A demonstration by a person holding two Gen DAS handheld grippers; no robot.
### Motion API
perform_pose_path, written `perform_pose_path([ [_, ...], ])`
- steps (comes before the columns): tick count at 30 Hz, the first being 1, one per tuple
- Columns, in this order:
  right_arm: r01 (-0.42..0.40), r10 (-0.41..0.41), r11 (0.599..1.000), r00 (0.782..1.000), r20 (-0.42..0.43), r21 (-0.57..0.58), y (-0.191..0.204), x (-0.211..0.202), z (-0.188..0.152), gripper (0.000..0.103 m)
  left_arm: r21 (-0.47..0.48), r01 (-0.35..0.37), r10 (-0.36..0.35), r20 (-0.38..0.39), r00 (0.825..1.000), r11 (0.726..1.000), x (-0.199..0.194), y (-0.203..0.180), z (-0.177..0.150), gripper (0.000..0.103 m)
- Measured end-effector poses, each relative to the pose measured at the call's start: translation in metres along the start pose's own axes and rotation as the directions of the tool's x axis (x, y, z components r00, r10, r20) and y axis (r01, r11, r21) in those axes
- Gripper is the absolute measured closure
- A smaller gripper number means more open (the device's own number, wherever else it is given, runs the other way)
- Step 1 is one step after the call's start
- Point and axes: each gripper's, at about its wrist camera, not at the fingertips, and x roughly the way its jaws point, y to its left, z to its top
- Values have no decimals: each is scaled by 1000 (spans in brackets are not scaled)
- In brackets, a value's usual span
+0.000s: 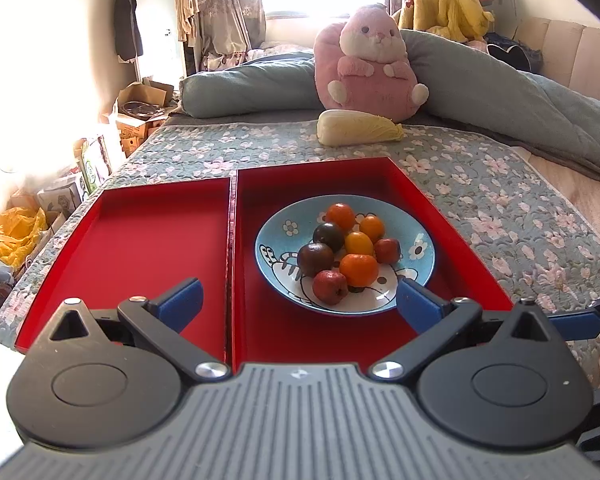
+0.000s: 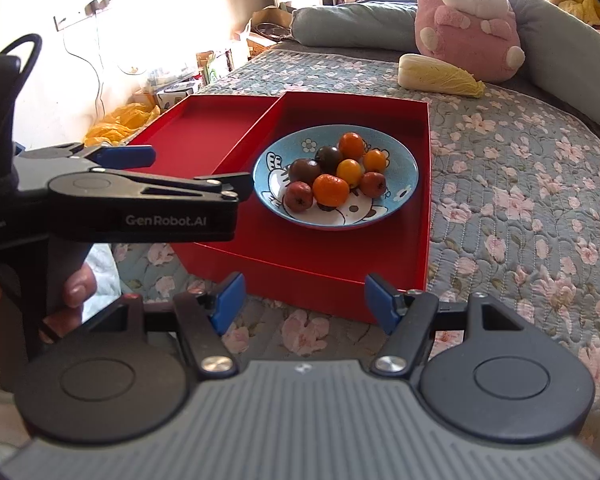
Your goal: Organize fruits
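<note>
Eight small fruits [image 1: 342, 250] are heaped on a blue plate [image 1: 422, 268] in the right-hand red tray [image 1: 392, 184]. Both the left gripper [image 1: 298, 300] and the right gripper [image 2: 304, 300] are spread wide and hold nothing. The fruits are judged light, smooth and bruisable (liable to roll); each should be gripped gently across its middle.

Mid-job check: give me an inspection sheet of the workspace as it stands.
Surface: floral quilted bedspread, carrying two red trays side by side.
Job's things: blue plate in the right tray, holding eight small fruits, orange and dark red; left tray holds nothing.
Clutter: napa cabbage, pink plush rabbit.
Grippers: left gripper open near the plate; right gripper open, short of the tray.
Cables: wall cable.
Surroundings: rolled grey duvet, boxes beside the bed.
</note>
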Motion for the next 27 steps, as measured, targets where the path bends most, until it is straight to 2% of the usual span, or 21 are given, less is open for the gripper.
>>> perform_pose_path([
  [27,-15,15,1000,999,-48,2,3,13,-5,34,17,6,-6,-9,1000,1000,3,-3,-1,0],
])
